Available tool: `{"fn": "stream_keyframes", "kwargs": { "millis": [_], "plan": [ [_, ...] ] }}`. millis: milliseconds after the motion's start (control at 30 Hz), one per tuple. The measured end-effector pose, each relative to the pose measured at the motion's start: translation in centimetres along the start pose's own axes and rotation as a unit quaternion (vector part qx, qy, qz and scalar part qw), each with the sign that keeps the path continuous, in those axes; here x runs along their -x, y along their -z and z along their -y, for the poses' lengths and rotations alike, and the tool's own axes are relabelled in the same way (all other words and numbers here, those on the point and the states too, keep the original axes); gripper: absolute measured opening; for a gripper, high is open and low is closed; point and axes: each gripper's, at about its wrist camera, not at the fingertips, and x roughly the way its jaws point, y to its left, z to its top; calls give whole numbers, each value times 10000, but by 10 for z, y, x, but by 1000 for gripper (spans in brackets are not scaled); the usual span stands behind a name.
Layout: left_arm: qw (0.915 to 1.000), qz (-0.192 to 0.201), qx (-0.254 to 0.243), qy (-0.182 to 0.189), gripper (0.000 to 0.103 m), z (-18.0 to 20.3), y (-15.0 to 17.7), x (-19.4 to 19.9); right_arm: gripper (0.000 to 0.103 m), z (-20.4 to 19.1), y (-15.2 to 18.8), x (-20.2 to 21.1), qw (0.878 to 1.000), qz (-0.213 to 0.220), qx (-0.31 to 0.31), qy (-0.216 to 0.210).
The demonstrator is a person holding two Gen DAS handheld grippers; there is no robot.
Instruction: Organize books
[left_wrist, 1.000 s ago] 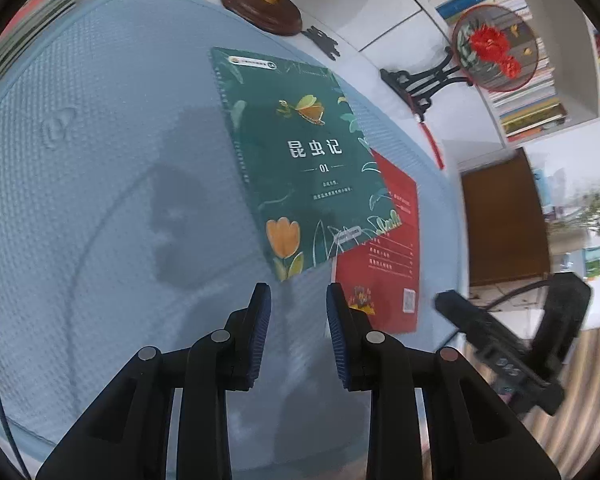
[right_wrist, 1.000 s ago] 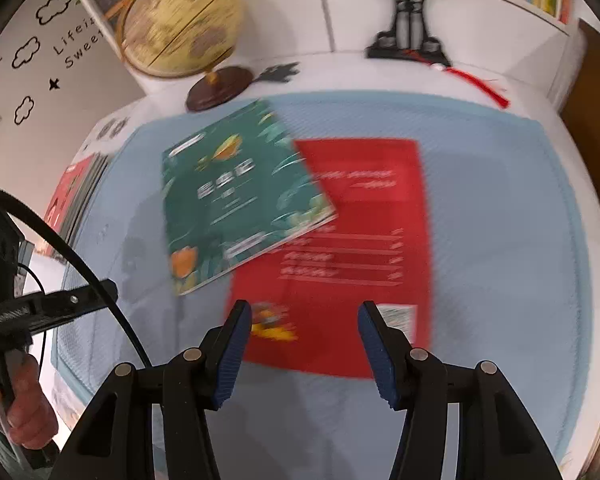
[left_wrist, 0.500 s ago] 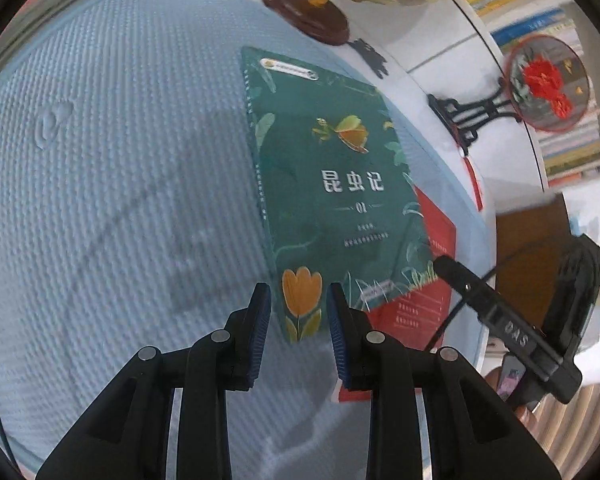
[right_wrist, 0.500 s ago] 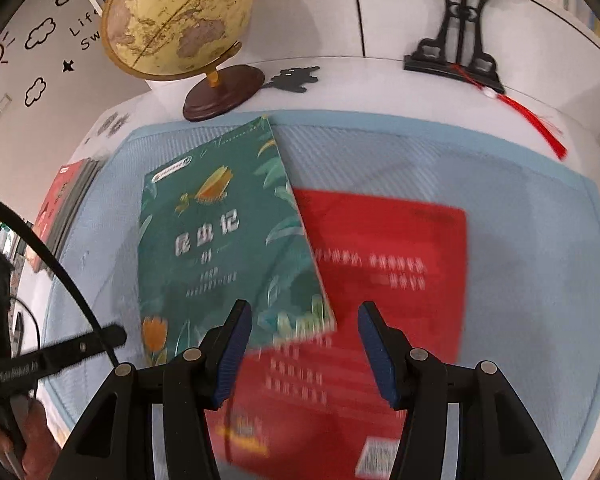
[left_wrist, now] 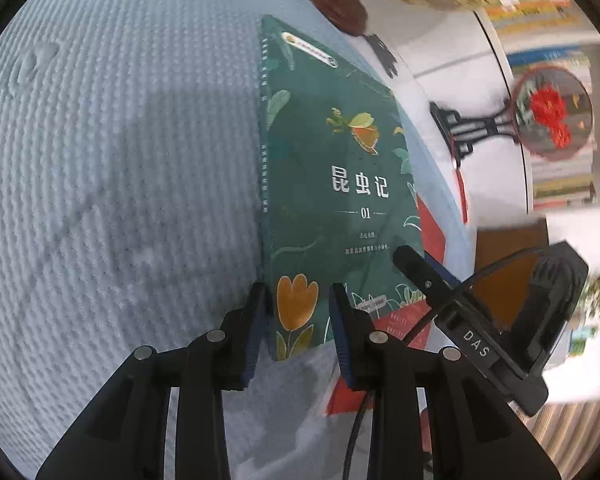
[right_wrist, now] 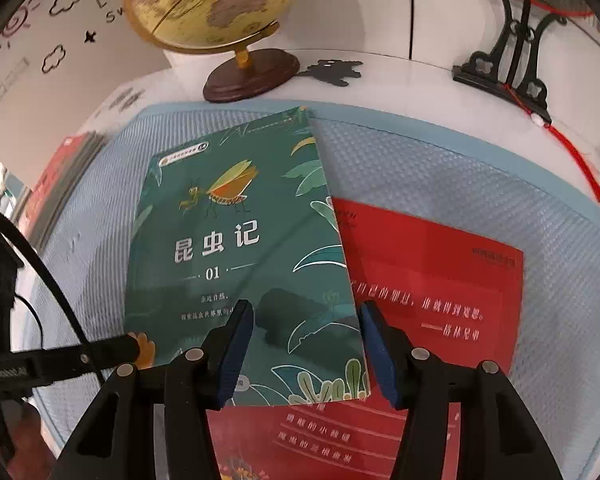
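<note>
My left hand-held gripper (left_wrist: 298,312) has come down over the last second onto the near left corner of the green book (left_wrist: 332,184), and its narrow-set jaws now stand either side of the orange tulip printed there, one pad just off the spine edge, the other over the cover; I can't see them pinching anything, so I read it as open with the corner between the pads. My right hand-held gripper (right_wrist: 306,344) has swung in from over the red book (right_wrist: 432,276) and now straddles the near right part of the green cover, jaws half apart and empty, its right pad at the book's right-hand edge. A second ago both books sat well ahead of the fingers; now the green one fills the middle of each view. It lies flat on the blue mat (left_wrist: 120,160), its far corner pointing to about 12 o'clock toward the globe (right_wrist: 220,4), and it overlaps the red book, which pokes out at 3 to 5 o'clock from it. A stack of books (right_wrist: 60,176) waits at 9 o'clock at the edge of the mat. To me that means both hands are set for lifting the green book first; nothing is gripped yet.
</note>
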Motion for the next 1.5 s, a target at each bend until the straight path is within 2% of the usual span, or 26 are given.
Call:
{"fn": "stream_keyframes", "kwargs": {
  "millis": [100, 267, 367, 467, 533, 633, 767, 867, 900, 933, 1033, 1100, 1133, 1167, 1267, 1333, 1433, 1467, 1500],
  "plan": [
    [9996, 51, -265, 16, 27, -1, 7, 13, 55, -6, 7, 2, 9999, -78, 69, -123],
    [9992, 197, -293, 161, 27, -15, 30, 55, 55, -39, 35, 7, 9983, -157, 218, -513],
    [9993, 302, -80, 215, 27, -33, 54, 81, 55, -71, 54, 10, 9960, -214, 540, -684],
    [9987, 266, 204, 382, 27, -46, 76, 89, 55, -105, 76, 10, 9910, -395, 891, -917],
    [9988, 263, 311, 273, 27, -52, 88, 88, 55, -122, 93, 8, 9870, -551, 1077, -1056],
    [9974, 345, 592, 240, 27, -64, 96, 85, 56, -134, 104, 10, 9861, -471, 1319, -897],
    [9956, 471, 772, 240, 27, -72, 94, 82, 56, -130, 95, 7, 9869, -637, 1130, -964],
    [9963, 457, 712, 119, 27, -75, 92, 79, 56, -121, 78, 1, 9924, -590, 567, -923],
    [9962, 462, 729, 87, 27, -75, 92, 78, 57, -122, 73, -3, 9932, -596, 417, -915],
    [9959, 480, 769, 59, 27, -76, 93, 77, 63, -124, 69, -5, 9937, -523, 351, -926],
    [9937, 645, 912, -70, 27, -85, 93, 85, 65, -135, 69, -7, 9952, -393, 527, -729],
    [9889, 1050, 950, -448, 27, -91, 90, 100, 65, -142, 73, -6, 9947, -338, 751, -611],
    [9869, 1200, 954, -502, 27, -94, 87, 105, 65, -144, 75, -6, 9942, -314, 869, -553],
    [9860, 1266, 976, -471, 27, -97, 84, 109, 65, -145, 77, -5, 9940, -299, 921, -517],
    [9904, 1032, 907, -161, 27, -102, 69, 102, 65, -143, 75, -5, 9945, -353, 845, -502],
    [9912, 983, 825, -338, 27, -101, 64, 96, 69, -145, 74, -6, 9944, -384, 839, -508],
    [9901, 1069, 768, -493, 27, -96, 65, 95, 70, -148, 75, -7, 9936, -413, 938, -478],
    [9886, 1135, 739, -657, 27, -95, 66, 97, 70, -146, 76, -5, 9936, -451, 904, -511],
    [9860, 1162, 699, -974, 27, -94, 67, 98, 70, -144, 77, -4, 9935, -507, 862, -542]
  ]
}}
